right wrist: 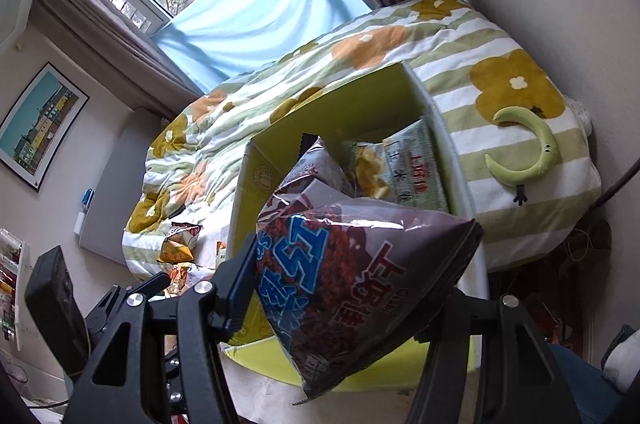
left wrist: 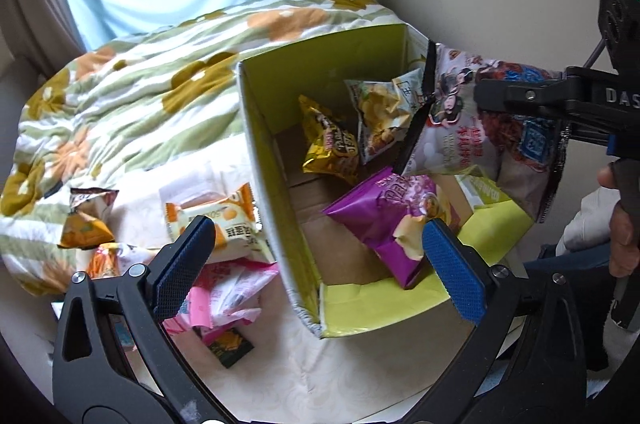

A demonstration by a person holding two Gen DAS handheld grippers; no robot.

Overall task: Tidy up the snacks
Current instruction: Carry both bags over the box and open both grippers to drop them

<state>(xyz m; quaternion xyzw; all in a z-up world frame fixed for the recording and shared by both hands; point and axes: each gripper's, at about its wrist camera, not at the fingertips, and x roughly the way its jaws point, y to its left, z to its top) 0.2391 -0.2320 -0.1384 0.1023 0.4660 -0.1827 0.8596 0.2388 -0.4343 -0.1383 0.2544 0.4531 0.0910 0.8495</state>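
A green cardboard box stands open on the bed; it also shows in the right wrist view. Inside it lie a purple bag, a gold bag and a pale chip bag. My right gripper is shut on a grey and red snack bag and holds it above the box's right side, as the left wrist view shows. My left gripper is open and empty over the box's near left corner.
Loose snacks lie left of the box: an orange and white packet, pink packets, a dark packet and orange bags. A flowered quilt covers the bed behind. A green moon toy lies on the quilt.
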